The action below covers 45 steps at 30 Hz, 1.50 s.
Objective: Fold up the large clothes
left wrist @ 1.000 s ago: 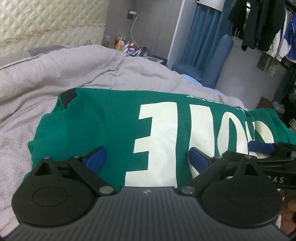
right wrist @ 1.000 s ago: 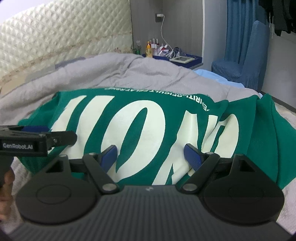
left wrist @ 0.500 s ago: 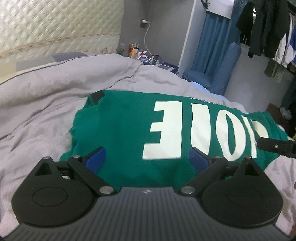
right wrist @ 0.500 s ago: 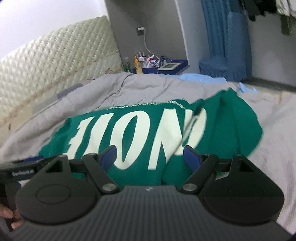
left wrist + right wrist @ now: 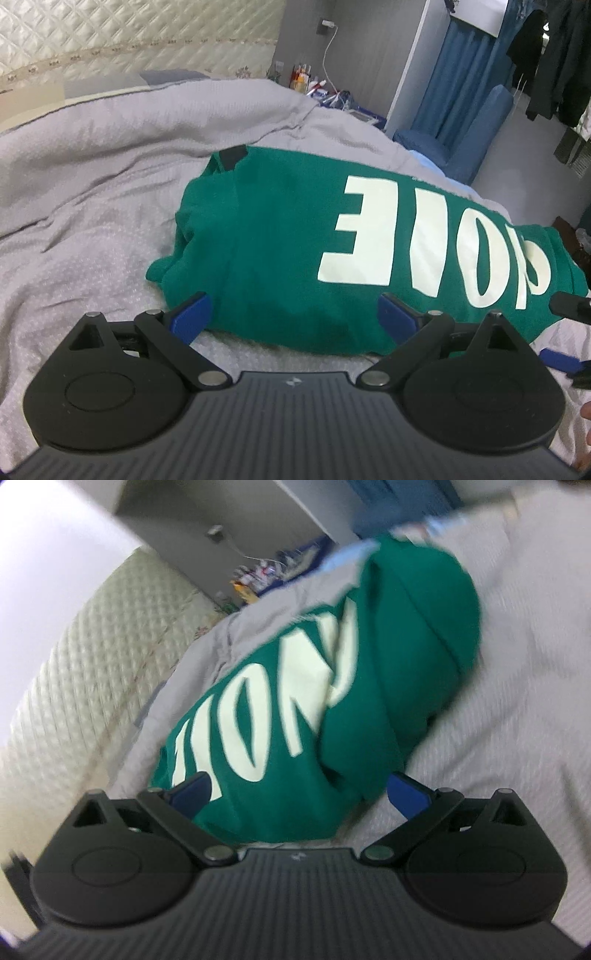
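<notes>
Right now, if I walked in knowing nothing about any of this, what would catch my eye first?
Most likely the bright green sweatshirt with huge cream letters, lying folded on the wrinkled pale grey quilt that covers the bed. Next, the blue-tipped black left gripper just short of its near edge, jaws apart and holding nothing. The right gripper, tilted sideways, has its jaws opening with the sweatshirt's near end in the gap between them.
</notes>
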Motion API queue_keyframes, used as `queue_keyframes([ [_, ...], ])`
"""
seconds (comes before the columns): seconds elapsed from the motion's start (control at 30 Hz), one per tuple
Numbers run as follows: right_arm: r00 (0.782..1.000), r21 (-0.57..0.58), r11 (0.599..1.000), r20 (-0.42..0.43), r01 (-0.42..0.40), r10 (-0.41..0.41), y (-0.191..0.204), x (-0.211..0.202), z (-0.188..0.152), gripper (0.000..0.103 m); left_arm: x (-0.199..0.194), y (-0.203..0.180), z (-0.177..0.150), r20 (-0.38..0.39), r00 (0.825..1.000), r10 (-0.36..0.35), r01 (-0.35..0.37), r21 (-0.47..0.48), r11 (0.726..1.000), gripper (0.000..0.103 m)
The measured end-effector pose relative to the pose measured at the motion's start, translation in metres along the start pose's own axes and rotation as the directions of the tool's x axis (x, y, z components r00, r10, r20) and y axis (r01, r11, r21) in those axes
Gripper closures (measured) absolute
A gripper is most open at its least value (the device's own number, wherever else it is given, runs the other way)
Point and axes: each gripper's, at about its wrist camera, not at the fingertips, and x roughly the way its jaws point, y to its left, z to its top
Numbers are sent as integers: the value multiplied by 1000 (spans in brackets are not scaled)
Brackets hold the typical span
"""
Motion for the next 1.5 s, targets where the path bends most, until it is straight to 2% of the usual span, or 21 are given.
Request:
queue_keyframes([
  [0.1, 999, 145, 989, -36, -32, 37, -21, 14, 2, 0, 7, 0, 1, -28, 1000, -1, 1, 0, 1000, 5],
  [0.17, 997, 200, 979, -56, -38, 50, -30, 24, 2, 0, 11, 0, 1, -50, 999, -2, 1, -11, 1000, 5],
  [0.3, 996, 248, 968, -60, -45, 61, -34, 39, 4, 0, 20, 1, 0, -91, 996, -10, 8, -26, 1000, 5],
  [0.43, 993, 265, 960, -49, -90, 107, -29, 47, 7, 0, 29, 6, 0, -133, 990, -37, 30, -55, 998, 5],
  [0.5, 992, 266, 958, -36, -104, 118, -26, 47, 7, 0, 36, 16, -1, -156, 983, -93, 72, -135, 988, 4],
  [0.57, 991, 276, 954, -23, -119, 130, -26, 48, 8, 0, 44, 30, -2, -168, 967, -189, 142, -259, 955, 4],
  [0.6, 991, 283, 951, -14, -127, 136, -26, 47, 8, 0, 51, 42, -4, -170, 950, -261, 188, -356, 915, 4],
  [0.63, 990, 291, 947, -6, -135, 143, -27, 46, 9, 0, 57, 53, -7, -162, 931, -327, 224, -454, 862, 3],
  [0.7, 988, 303, 941, 5, -150, 155, -27, 45, 9, 0, 70, 74, -16, -129, 889, -440, 272, -624, 732, 3],
  [0.73, 987, 306, 940, 8, -153, 158, -27, 46, 9, 0, 79, 85, -23, -96, 859, -504, 296, -710, 640, 3],
  [0.77, 987, 308, 939, 8, -153, 159, -27, 47, 9, 0, 87, 94, -29, -58, 836, -546, 312, -769, 558, 3],
  [0.8, 987, 309, 939, 8, -153, 158, -27, 48, 9, 0, 93, 101, -33, -38, 832, -554, 304, -804, 511, 3],
  [0.87, 988, 305, 941, 6, -149, 155, -26, 50, 8, 0, 99, 111, -38, -7, 849, -529, 281, -842, 461, 3],
  [0.93, 989, 299, 943, 3, -145, 151, -30, 48, 8, 0, 102, 115, -38, 40, 855, -518, 296, -856, 423, 3],
  [1.07, 990, 306, 943, 4, -132, 138, -40, 45, 8, 0, 108, 114, -31, 74, 874, -481, 307, -851, 426, 4],
  [1.2, 994, 320, 942, 19, -104, 104, -47, 42, 6, 0, 113, 113, -26, 68, 903, -425, 277, -848, 452, 6],
  [1.23, 995, 325, 940, 30, -99, 95, -48, 41, 6, 0, 112, 111, -24, 56, 918, -393, 256, -839, 480, 17],
  [1.27, 995, 330, 939, 41, -99, 90, -49, 41, 7, 0, 112, 109, -20, 42, 928, -371, 242, -823, 514, 20],
  [1.33, 994, 344, 934, 68, -102, 83, -54, 38, 10, 0, 114, 107, -15, 50, 935, -352, 246, -805, 540, 33],
  [1.43, 993, 357, 930, 108, -91, 55, -59, 41, 17, 0, 111, 105, -10, 61, 941, -334, 253, -782, 570, 44],
  [1.5, 992, 362, 928, 124, -82, 39, -61, 49, 26, 0, 110, 102, -4, 68, 946, -316, 257, -753, 606, 46],
])
